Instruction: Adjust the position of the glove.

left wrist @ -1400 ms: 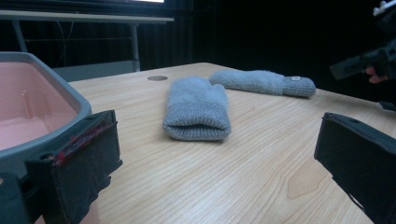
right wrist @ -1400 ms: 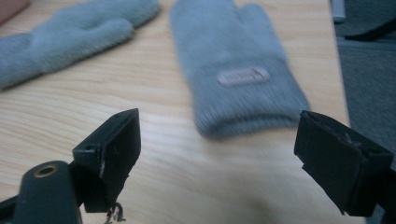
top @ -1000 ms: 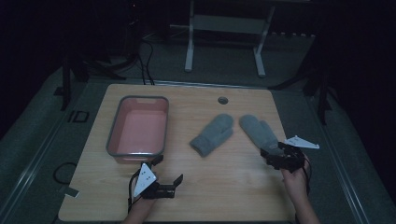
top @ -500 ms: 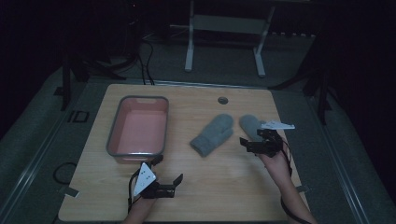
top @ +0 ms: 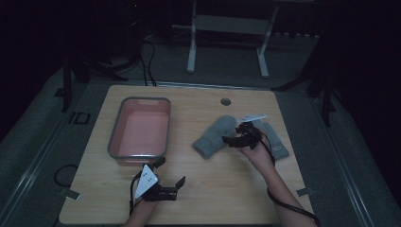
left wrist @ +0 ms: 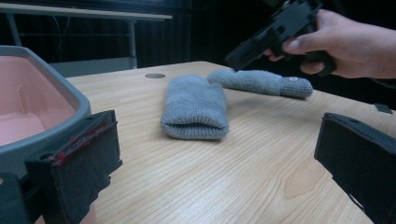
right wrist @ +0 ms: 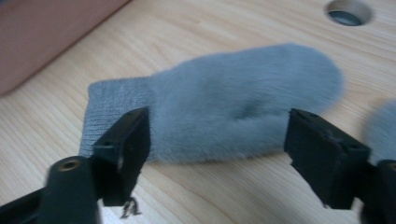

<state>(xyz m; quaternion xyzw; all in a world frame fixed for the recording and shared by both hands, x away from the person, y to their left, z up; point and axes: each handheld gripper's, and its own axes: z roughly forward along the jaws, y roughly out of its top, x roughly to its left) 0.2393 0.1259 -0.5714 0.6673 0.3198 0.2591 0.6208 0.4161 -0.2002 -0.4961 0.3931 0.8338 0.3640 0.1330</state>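
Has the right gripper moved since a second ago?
Yes. The right gripper has swung left across the right mitten toward the left mitten, its jaws just closing slightly, nothing gripped.

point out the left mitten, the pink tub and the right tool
left mitten (top: pixel 215 138), high view, middle of its body
pink tub (top: pixel 112 137), high view, left rim
right tool (top: pixel 232 138), high view, between its fingertips

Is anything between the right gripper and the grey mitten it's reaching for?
Nothing visible. The right gripper hangs over the left mitten, jaws apart with only bare tabletop between them and it. The second mitten lies behind the hand, off that path.
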